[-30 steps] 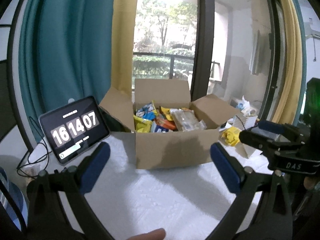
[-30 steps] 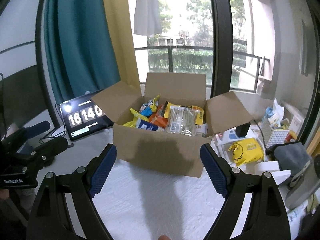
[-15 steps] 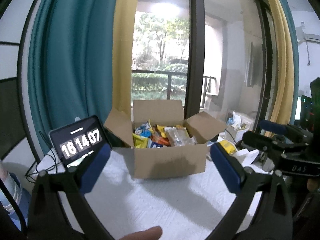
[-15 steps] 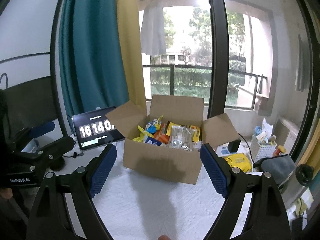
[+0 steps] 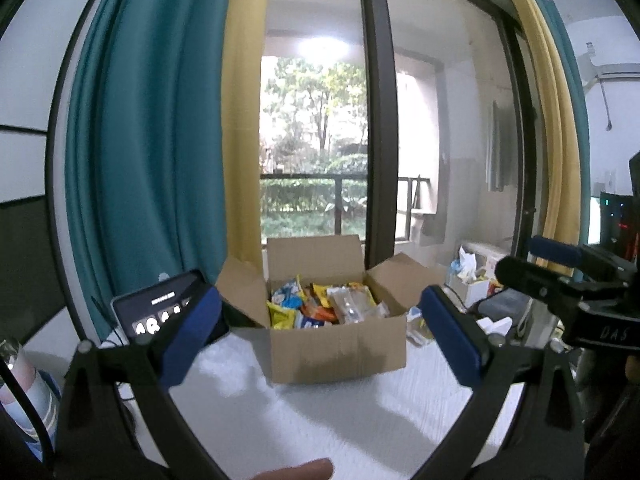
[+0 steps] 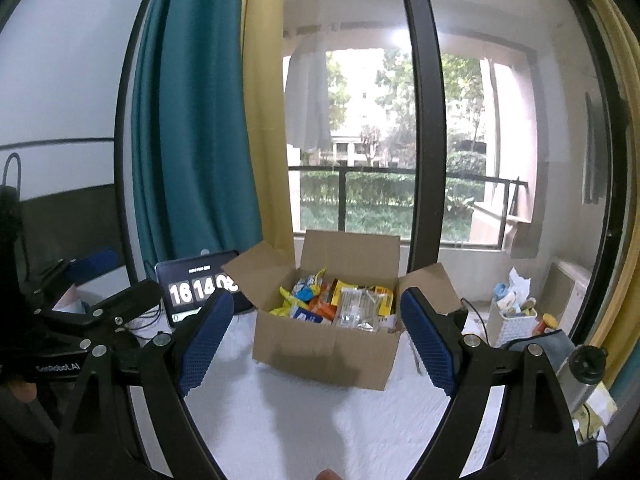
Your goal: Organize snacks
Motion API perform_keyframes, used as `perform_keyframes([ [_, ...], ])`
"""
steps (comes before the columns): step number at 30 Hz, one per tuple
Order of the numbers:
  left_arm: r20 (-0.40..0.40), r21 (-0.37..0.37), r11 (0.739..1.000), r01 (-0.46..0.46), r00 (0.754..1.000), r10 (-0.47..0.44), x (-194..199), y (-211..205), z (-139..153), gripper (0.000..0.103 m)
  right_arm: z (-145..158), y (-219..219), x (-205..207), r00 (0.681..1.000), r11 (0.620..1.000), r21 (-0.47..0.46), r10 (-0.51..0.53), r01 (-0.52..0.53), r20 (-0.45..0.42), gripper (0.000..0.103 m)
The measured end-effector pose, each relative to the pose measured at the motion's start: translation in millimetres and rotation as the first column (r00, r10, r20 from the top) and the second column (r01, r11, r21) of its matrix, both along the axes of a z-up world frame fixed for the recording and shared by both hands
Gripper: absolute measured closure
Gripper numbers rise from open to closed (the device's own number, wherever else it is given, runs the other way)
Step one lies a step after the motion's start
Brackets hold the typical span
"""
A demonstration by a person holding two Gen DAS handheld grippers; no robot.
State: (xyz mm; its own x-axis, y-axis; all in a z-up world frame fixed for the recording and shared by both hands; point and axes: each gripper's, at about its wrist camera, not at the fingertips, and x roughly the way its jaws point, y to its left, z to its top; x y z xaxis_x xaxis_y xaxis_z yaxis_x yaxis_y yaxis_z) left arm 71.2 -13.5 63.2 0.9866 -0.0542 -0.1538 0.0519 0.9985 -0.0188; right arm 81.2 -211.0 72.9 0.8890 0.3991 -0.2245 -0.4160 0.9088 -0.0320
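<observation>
both tools have pulled back from the cardboard box [image 5: 338,350] of snacks [image 6: 340,302], which now sits farther ahead. left tool [image 5: 320,334] and right tool [image 6: 318,340] are wide open, holding nothing. bare white tabletop [image 6: 304,420] lies between them and the box's near edge.

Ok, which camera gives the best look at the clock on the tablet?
The right wrist view: the tablet shows most of its screen, with the digits 16 14 readable; only its lower right corner sits behind a blue finger. In the left wrist view the tablet is blurred and half hidden by the left gripper's finger, so the digits cannot be read.
</observation>
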Motion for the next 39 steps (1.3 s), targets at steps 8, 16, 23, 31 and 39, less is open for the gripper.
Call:
perform_keyframes([
  [8, 0.031, -0.015, 1.000, -0.006, 1.000, 0.006, -1.0, 3.5, 5.0, 0.002, 3.3, -7.2, -1.5, 1.000, 1.000, 0.021, -0.017, 0.017, 0.005, 0.015],
  [16, 0.036, -0.027, 0.999, -0.021, 0.999, 0.022, -2.8, 11.2, 2.7, 0.002, 5.9, -4.4, -6.3, 0.999, 0.999, 0.018, -0.040, 0.040, 0.029, 0.015],
  [23, 0.039, -0.027, 0.999, -0.033, 0.999, 0.034, -2.3, 11.7, 1.7, 0.002, 5.4, -0.9, -5.4, 0.999, 0.999, 0.008, -0.037, 0.036, 0.025, 0.015],
  [31, 0.036, -0.033, 0.998, -0.045, 0.998, 0.046, -0.7, 11.4, 0.7, 0.002, 6.4, -2.1, -3.0, 0.999, 0.999, 0.007, -0.042, 0.042, 0.015, 0.015],
  [39, 0.029, -0.032, 0.998, -0.051, 0.998, 0.052, 0.3, 12.9, -0.6, 0.002, 4.5, -3.7, -1.1, 0.999, 0.999, -0.006, -0.052, 0.052, 0.004, 0.015],
])
